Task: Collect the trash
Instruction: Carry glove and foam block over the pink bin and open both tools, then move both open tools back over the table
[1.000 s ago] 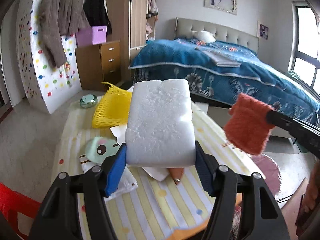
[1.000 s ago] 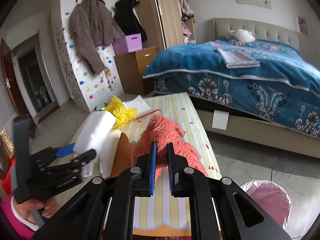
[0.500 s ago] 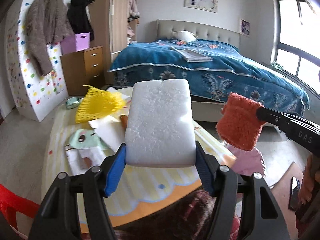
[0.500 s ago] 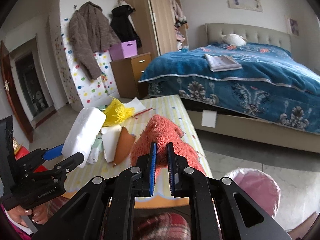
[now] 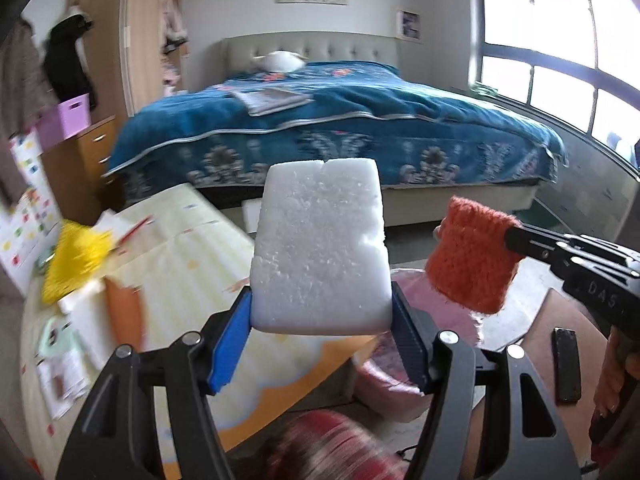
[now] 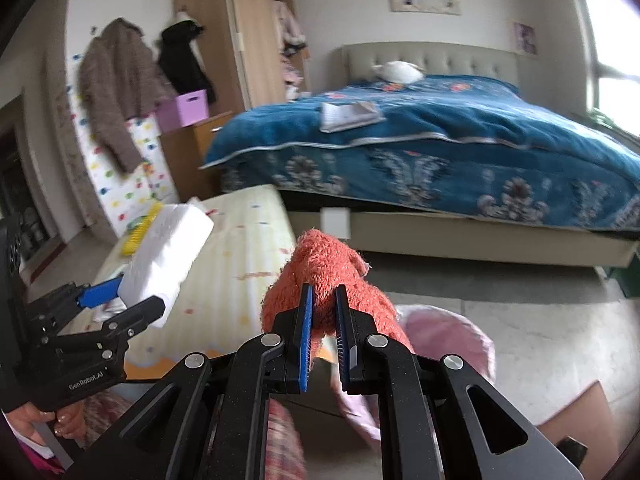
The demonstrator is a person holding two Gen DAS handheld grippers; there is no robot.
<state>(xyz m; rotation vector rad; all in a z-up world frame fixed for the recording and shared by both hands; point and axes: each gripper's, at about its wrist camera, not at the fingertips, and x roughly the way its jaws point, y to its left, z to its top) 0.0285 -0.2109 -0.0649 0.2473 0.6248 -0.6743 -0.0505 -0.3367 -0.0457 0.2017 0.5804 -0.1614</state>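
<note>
Your left tongs [image 5: 320, 344] clamp a light, crumbly foam block [image 5: 320, 248] by its end, your right tongs [image 6: 323, 320] pinch a limp orange rag [image 6: 324, 268]; both hang above the pink bin [image 6: 448, 336], so squeeze gently.

Blue-quilted bed [image 5: 340, 128], wooden wardrobe [image 6: 240, 36], purple box [image 6: 184, 110], hanging brown coat [image 6: 118, 88], window [image 5: 560, 60]

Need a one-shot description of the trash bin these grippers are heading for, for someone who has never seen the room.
Start at the bed with the blue quilt, then drop to the grey floor at its foot, beside the striped yellow table. The pink-lined bin stands there, just beyond the orange knitted cloth in the right gripper. It is the only pink thing on the floor.
</note>
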